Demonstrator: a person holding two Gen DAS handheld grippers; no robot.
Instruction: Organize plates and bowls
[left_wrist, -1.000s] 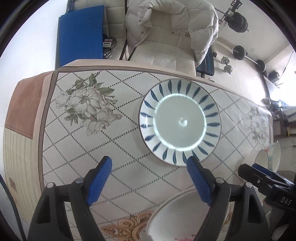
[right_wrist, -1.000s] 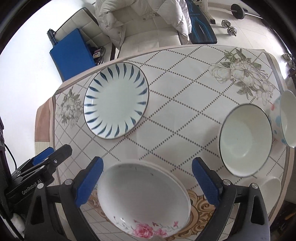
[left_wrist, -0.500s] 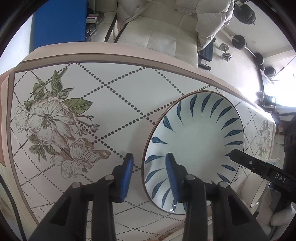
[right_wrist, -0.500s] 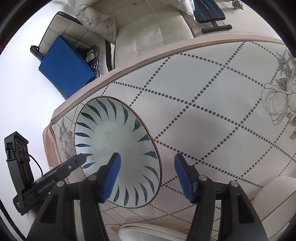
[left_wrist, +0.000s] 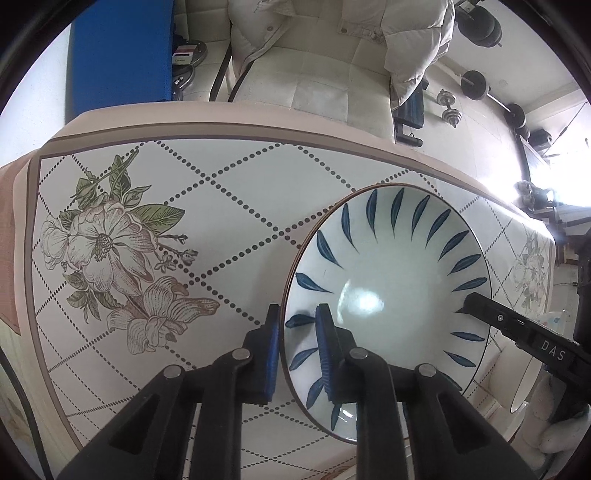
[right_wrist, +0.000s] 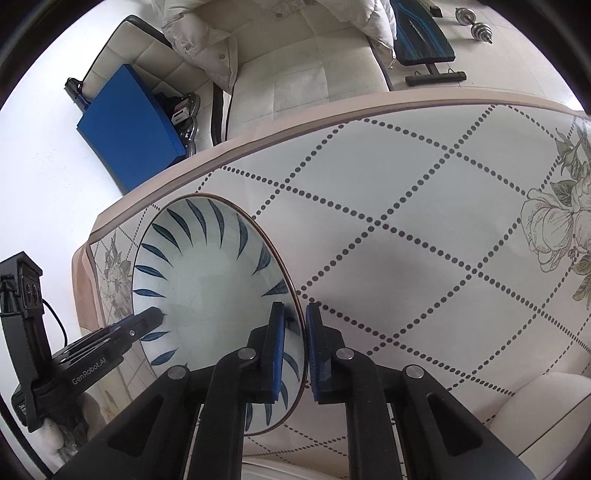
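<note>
Left gripper (left_wrist: 295, 350) clamps the blue-leaf plate (left_wrist: 391, 295) at its nine o'clock rim, one blue pad outside, one inside. Its jaws have just been closing, and now they pinch the rim tight. The plate sits on the flower-patterned surface (left_wrist: 207, 206), toward its far edge at twelve o'clock. Over at three o'clock, the right gripper (right_wrist: 293, 350) grips the opposite rim, nearly shut on it, pads either side. A white bowl (right_wrist: 546, 402) waits nearby at the right.

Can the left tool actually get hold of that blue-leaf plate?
Apparently yes: the left tool has just closed across the near rim of the plate, one pad on each side, with nothing in between.
</note>
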